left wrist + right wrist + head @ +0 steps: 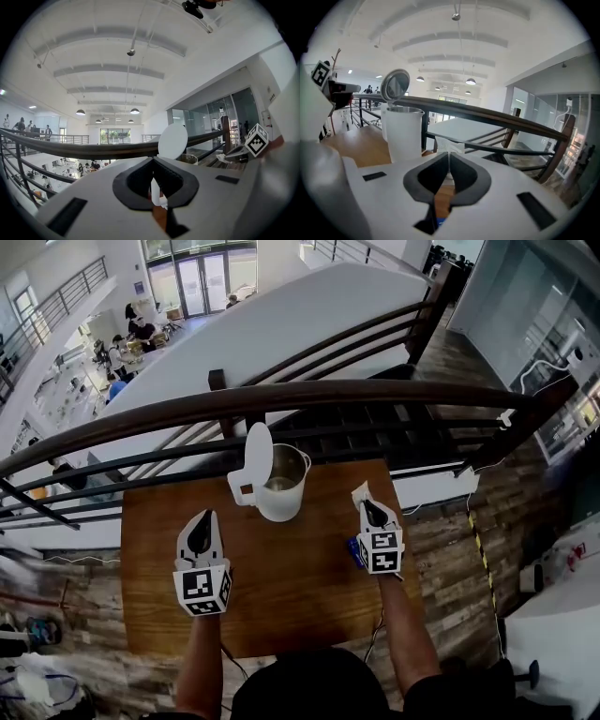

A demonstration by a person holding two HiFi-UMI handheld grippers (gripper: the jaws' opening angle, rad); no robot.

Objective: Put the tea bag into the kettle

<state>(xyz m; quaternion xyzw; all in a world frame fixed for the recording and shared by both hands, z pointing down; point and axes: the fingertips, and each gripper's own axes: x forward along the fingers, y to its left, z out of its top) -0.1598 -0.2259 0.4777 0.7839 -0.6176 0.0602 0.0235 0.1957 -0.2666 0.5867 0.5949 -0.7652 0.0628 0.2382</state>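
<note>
While the right hand-held gripper [366, 504] pinches the tea bag [359, 491] in nearly closed jaws, off to the right of the kettle [281, 501], the bag is best carried squarely over the open mouth and kept clear of the raised lid [257, 456] before the jaws part. The left hand-held gripper [202, 521], jaws together and empty, waits over the surface [291, 587] left of the kettle, handy to steady it.
</note>
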